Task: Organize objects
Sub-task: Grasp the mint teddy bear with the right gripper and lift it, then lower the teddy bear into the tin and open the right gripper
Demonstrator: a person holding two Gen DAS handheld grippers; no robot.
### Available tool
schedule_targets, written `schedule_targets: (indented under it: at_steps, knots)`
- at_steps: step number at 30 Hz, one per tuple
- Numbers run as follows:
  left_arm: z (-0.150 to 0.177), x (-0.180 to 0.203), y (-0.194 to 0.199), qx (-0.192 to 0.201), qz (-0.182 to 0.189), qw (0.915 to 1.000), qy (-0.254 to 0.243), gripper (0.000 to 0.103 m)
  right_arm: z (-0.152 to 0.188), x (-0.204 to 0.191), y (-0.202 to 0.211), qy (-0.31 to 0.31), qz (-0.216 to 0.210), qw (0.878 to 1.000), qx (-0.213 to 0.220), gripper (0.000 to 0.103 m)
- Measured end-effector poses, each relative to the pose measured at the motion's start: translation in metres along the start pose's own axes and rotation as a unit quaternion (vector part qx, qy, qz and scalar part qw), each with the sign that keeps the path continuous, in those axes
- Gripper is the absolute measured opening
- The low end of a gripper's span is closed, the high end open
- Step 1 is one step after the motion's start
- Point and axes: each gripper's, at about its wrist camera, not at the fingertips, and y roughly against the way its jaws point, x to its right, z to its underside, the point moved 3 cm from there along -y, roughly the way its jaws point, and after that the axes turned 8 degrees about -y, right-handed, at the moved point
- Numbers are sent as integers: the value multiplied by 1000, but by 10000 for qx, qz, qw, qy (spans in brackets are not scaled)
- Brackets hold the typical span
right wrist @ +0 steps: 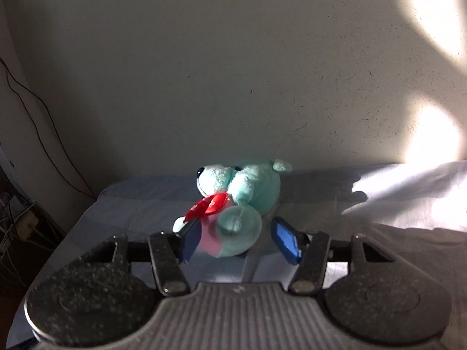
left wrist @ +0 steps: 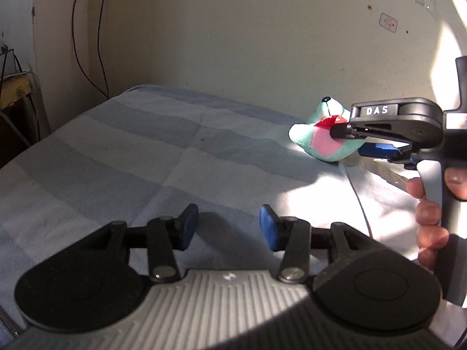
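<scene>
left gripper (left wrist: 229, 226): well left of the teddy, hovering over bare blanket (left wrist: 122, 157), jaws spread, nothing between the pads. Idle as far as we can judge.
teddy (right wrist: 236, 201): mint-green plush with a red bow (right wrist: 208, 205) and a pink patch, lying on the blanket at the far edge, close to the wall (right wrist: 233, 73). Head points left and up in the right wrist view.
right gripper (right wrist: 239, 237): jaws spread, one pad on each side of the teddy's lower body. Left pad looks to be touching the pink patch, right pad is just beside the foot, with a gap showing. Not clamped yet.
right hand (left wrist: 432, 213): right of the teddy, wrapped on the handle, fingers on the trigger.
step in hand: we read this as the approach finished and the grasp about to start; first pick of the organizing job.
next move: we need to squeeze the jaws onto the plush body, low and centred. It is soft, so it will compress; a full close is likely needed before lifting. Risk: the bow is slick and loose, so a pinch on it alone could slip.
containers: none in either view. No bin, box or basket near the teddy, so we cannot tell where it goes.
</scene>
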Motion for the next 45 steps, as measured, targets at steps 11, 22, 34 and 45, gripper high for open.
schedule_targets:
  at_steps: [11,22,34,45]
  knots:
    - [-4,10,15,468,1219,9911,259,53,43,35,85,61,-600,9978,-272,28]
    - [50,159,90,144,4116,9003,-1406,54,137,174,288,-1087,-468,9929,107,28]
    - [103,291,126,-545,4776,8508,-2121,34,192,274,376,-2231,-530,9703,777,28]
    - [37,360,173,525,4602,8485,-2561,32,115,304,431,-1779,-882,9614,1903,28]
